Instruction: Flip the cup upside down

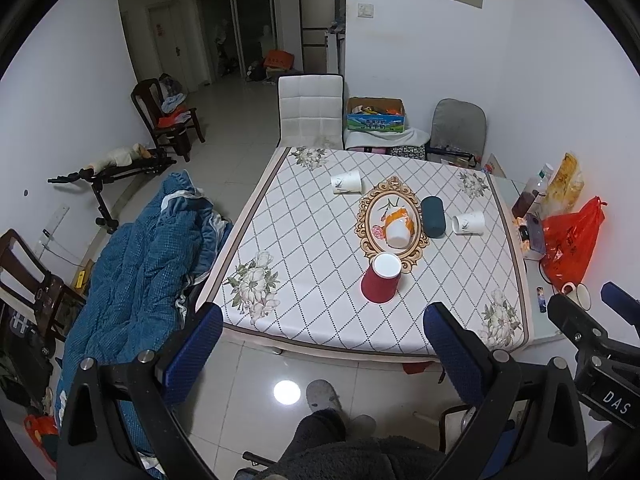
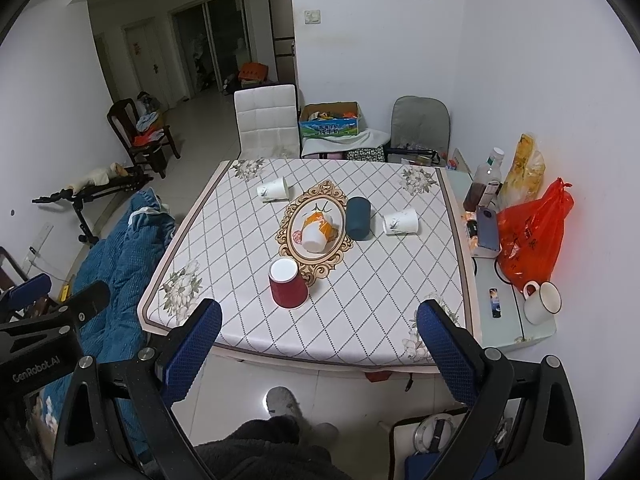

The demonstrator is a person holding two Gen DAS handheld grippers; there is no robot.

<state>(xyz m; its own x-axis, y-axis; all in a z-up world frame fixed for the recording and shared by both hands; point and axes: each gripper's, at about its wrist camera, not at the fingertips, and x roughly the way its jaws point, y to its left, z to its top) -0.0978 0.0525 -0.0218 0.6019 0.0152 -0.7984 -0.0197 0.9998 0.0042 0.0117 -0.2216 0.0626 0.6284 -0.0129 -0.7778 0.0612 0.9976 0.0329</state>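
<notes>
Red cup (image 1: 381, 278) (image 2: 287, 283): standing upside down, white bottom facing up, wider rim down on the desk (image 1: 304, 240) (image 2: 240, 248), near the front half of the diamond-patterned cloth, just beside the lower edge of the ornate oval mat (image 1: 394, 220) (image 2: 316, 230). Plain red wall, no print visible.

On the mat, lying on its side: orange-and-white cup (image 1: 397, 226) (image 2: 318, 232), white end toward the camera. Just right of the mat, also on its side: dark teal cup (image 1: 434, 216) (image 2: 358, 217). Further right, well apart from the red one: white paper cup (image 1: 468, 223) (image 2: 401, 222) on its side. Toward the far left of the cloth: another white paper cup (image 1: 346, 182) (image 2: 273, 189), likewise tipped over.

Left gripper (image 1: 322, 348) (image 2: 52, 304): held off the near edge of the desk, over the tiled floor, blue-padded jaws spread wide, nothing between them. Right gripper (image 2: 320, 344) (image 1: 592, 320): same stance beside it, jaws wide apart, holding nothing.

Right of the cloth, on the glass side strip: red plastic bag (image 1: 570, 240) (image 2: 532, 232), white enamel mug (image 2: 542, 302), bottle (image 2: 486, 182). Behind the desk: white chair (image 1: 310, 110) (image 2: 266, 120).
</notes>
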